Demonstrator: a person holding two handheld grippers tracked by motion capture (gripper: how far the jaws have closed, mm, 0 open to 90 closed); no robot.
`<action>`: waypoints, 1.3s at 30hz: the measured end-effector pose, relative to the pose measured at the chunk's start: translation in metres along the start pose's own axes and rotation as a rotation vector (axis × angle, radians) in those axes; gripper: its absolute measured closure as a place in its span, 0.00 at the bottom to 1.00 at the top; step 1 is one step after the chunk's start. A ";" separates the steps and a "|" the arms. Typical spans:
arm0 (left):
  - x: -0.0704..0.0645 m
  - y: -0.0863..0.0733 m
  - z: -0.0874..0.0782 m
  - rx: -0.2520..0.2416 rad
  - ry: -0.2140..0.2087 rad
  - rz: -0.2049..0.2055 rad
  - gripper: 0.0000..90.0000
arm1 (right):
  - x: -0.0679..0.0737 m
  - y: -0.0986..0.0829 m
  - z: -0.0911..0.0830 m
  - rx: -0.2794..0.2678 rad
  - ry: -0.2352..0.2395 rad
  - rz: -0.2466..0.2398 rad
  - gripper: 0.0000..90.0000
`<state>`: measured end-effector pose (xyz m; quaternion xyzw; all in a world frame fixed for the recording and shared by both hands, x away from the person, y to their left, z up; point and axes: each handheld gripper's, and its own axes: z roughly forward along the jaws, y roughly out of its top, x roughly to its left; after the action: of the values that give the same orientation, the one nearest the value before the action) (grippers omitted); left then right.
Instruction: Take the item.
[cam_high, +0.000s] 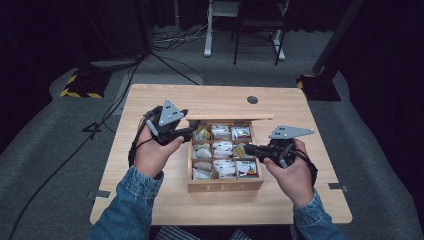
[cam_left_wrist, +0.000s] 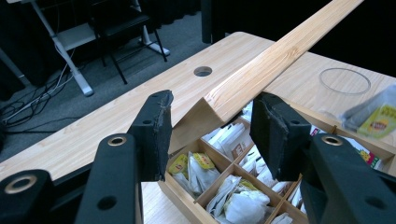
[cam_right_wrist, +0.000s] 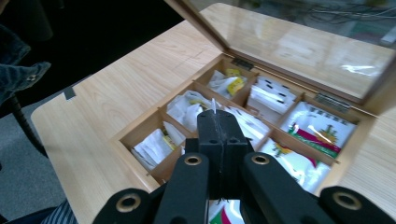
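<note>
**Inspector:** Position of the tea box?

**Assistant:** The tea box (cam_high: 225, 185) sits on the wooden table (cam_high: 150, 200), near the middle, with the word TEA on its front wall facing the person. Its lid (cam_high: 230, 118) stands raised at the far side, seen edge-on from above. The lid has a clear pane; in the right gripper view it leans up and away from the hinges.

**Inspector:** Contents?

**Assistant:** Nine compartments in three rows, each holding tea bags (cam_high: 222, 149), mostly white packets, some with yellow or red-and-green print.

**Inspector:** Left gripper?

**Assistant:** The left gripper (cam_high: 192, 131) is at the box's far left corner. In the left gripper view its jaws stand wide apart, one on each side of the lid's corner (cam_left_wrist: 212, 100). Whether either pad touches the wood, I cannot tell.

**Inspector:** Right gripper?

**Assistant:** The right gripper (cam_high: 248, 148) reaches over the right side of the box, above the middle row. In the right gripper view its jaws are pressed together, and a thin white sliver (cam_right_wrist: 214, 104) pokes up at their tips. It looks like the edge of a packet pinched there, though too little shows to be sure.

**Inspector:** Anything else on the table?

**Assistant:** A round hole (cam_high: 252, 99) near the far edge.
</note>
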<state>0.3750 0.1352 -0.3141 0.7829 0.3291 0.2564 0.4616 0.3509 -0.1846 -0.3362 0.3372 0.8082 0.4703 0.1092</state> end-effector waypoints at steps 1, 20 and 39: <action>0.000 0.000 0.000 0.000 0.000 0.000 0.55 | -0.002 0.000 -0.002 0.000 -0.006 0.002 1.00; 0.000 0.001 0.000 0.002 0.001 0.000 0.55 | -0.045 -0.012 -0.031 0.006 -0.126 0.088 1.00; 0.000 0.002 0.000 0.006 0.001 -0.002 0.55 | -0.082 -0.027 -0.047 0.026 -0.206 0.170 1.00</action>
<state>0.3756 0.1346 -0.3127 0.7839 0.3307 0.2554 0.4593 0.3774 -0.2791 -0.3457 0.4524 0.7673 0.4301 0.1471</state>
